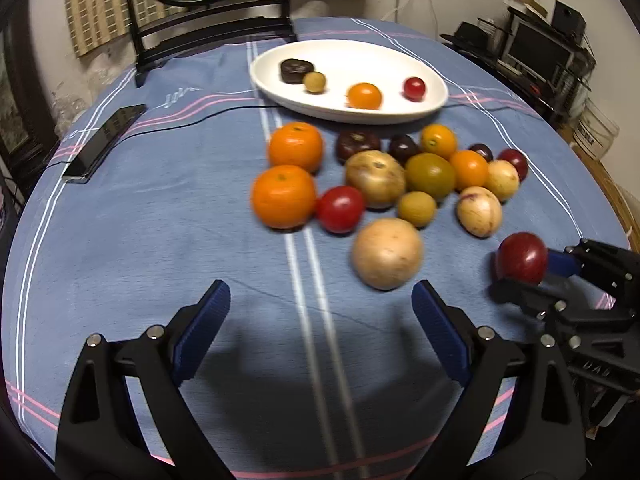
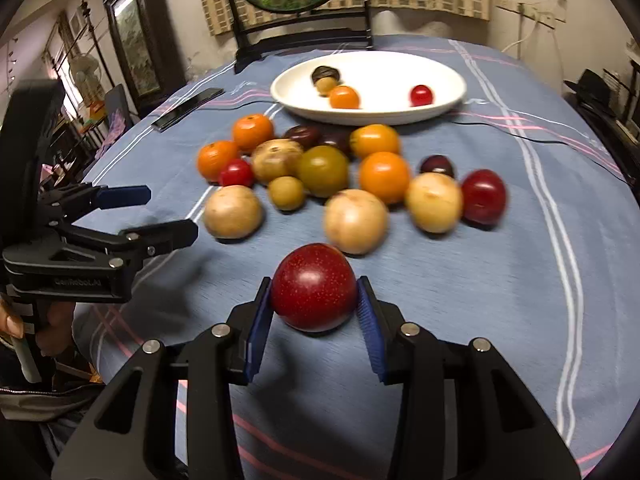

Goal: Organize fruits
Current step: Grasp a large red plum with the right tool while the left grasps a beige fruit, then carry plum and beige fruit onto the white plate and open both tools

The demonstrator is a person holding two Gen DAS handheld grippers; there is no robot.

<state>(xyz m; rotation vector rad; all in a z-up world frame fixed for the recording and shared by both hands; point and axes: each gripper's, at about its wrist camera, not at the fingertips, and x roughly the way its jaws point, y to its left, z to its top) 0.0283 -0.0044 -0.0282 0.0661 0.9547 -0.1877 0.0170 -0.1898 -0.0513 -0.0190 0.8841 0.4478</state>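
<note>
The right gripper (image 2: 315, 307) held a dark red plum (image 2: 314, 286) between its blue pads, near the fruit pile (image 2: 320, 172) on the blue tablecloth (image 2: 500, 280). The left gripper (image 1: 320, 312) stood wide and empty — the white plate (image 2: 452, 100) lay behind the pile.

Dim; motion blur; fisheye edges warped.
</note>
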